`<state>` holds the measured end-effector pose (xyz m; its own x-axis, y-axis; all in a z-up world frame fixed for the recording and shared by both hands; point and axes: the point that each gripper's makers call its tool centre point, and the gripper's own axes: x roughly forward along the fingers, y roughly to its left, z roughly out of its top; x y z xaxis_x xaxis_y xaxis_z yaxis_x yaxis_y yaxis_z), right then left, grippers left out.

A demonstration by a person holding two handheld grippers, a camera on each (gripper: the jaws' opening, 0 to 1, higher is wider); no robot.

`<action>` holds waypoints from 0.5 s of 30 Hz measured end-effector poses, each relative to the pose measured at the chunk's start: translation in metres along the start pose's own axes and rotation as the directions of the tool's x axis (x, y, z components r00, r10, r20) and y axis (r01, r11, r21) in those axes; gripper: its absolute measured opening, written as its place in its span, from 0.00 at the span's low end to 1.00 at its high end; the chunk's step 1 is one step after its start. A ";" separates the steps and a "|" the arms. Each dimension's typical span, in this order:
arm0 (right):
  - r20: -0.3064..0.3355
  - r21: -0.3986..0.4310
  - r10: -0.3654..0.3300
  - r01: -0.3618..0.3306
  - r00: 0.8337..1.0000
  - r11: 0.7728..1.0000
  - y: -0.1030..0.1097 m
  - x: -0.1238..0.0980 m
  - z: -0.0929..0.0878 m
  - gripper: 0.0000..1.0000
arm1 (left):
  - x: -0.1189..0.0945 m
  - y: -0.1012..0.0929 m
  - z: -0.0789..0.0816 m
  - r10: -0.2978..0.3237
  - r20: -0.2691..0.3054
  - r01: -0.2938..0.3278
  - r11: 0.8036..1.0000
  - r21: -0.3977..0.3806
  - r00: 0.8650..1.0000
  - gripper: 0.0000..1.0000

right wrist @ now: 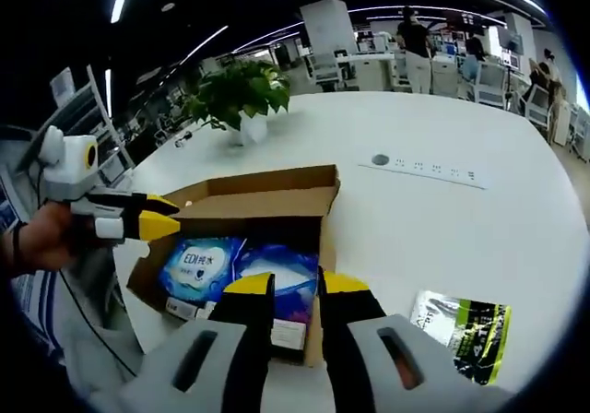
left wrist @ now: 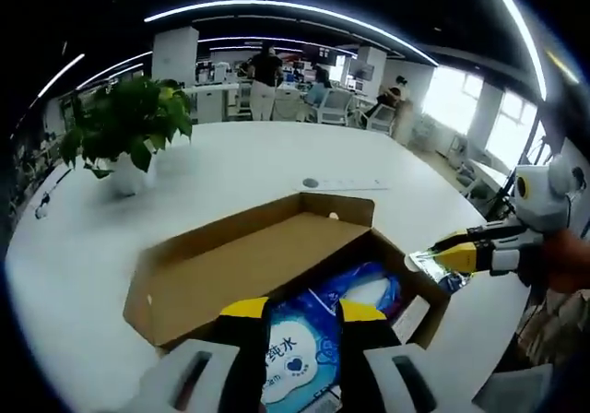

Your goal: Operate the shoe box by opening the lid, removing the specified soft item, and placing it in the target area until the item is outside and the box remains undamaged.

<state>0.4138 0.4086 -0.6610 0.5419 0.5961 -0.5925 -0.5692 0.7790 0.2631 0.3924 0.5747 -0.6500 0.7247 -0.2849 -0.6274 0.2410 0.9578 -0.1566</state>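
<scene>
Shoe box (right wrist: 263, 201) lies open; green packet (right wrist: 461, 328) beside it.

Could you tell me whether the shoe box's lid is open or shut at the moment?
Open. The lid of the shoe box is folded back, and blue soft packs lie exposed inside it.

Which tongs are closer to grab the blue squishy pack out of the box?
Probably the left tongs. They hang open right over the blue soft wipes pack inside the open brown cardboard shoe box. The right tongs are open too, but sit at the box's edge, beside the green and clear packet on the white table.
</scene>
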 end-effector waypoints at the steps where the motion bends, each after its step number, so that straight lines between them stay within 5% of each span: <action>1: -0.002 -0.005 0.004 -0.004 1.000 1.000 0.003 0.002 0.000 0.17 | -0.002 0.004 -0.002 0.003 0.001 -0.003 1.000 -0.004 1.000 0.28; 15: -0.060 -0.049 0.084 -0.087 0.995 0.995 0.048 0.036 -0.010 0.16 | -0.031 0.050 -0.031 0.048 0.000 -0.048 0.997 -0.059 0.999 0.28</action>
<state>0.3999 0.4654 -0.6768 0.4541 0.6467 -0.6129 -0.6439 0.7136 0.2758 0.3617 0.6323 -0.6615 0.7351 -0.2387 -0.6345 0.1675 0.9709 -0.1712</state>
